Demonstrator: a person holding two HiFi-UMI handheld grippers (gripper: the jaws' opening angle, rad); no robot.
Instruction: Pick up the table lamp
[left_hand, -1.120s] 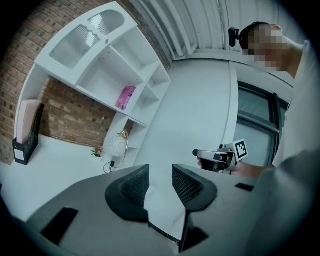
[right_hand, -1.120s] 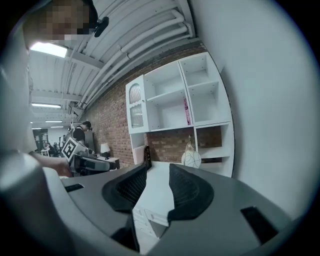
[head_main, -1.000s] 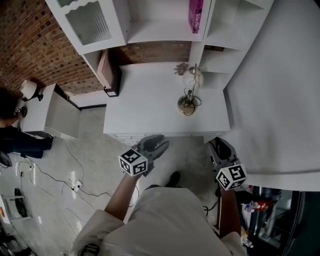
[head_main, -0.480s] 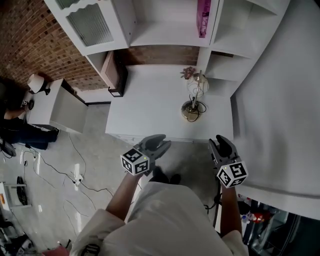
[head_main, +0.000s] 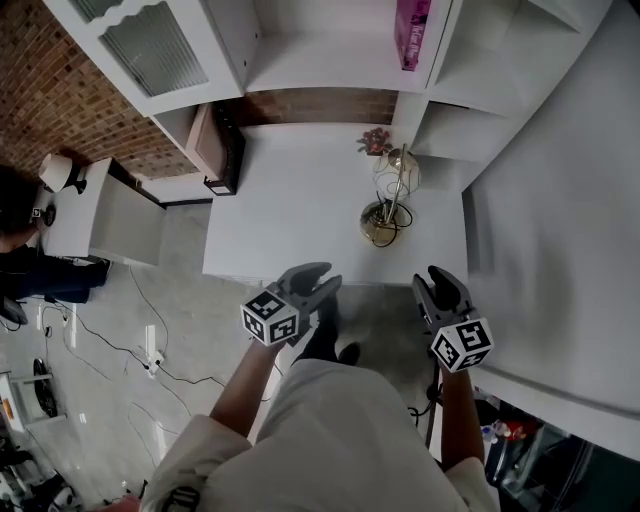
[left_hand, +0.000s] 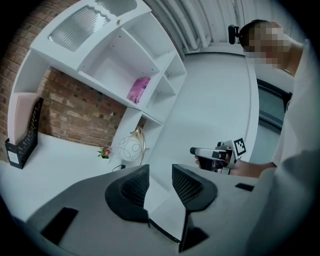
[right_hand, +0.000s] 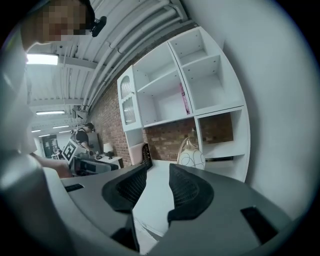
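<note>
Seen from overhead, a person in a pale top holds 2 grey hand-held grippers out at the near edge of a white rectangular desk (head_main: 290, 215). The left gripper (head_main: 318, 279) and the right gripper (head_main: 436, 281) are side by side but well apart. Both have their jaws spread, w/ only air btwn the ribbed black pads, so neither is pinching anything. Beyond them, on the desk's right half, the table lamp (head_main: 379, 222) stands upright & untouched. It has a pale glass globe on a curved gold stem & a round brass base, w/ a dark cord looped at the foot. Just behind the lamp is a small pot of pink flowers (head_main: 376, 142). At the desk's far left corner a black mesh file holder (head_main: 222, 152) carries a pale folder. Above the desk, in a white open shelf unit (head_main: 330, 60) backed by brick, a pink book (head_main: 412, 32) stands on end
</note>
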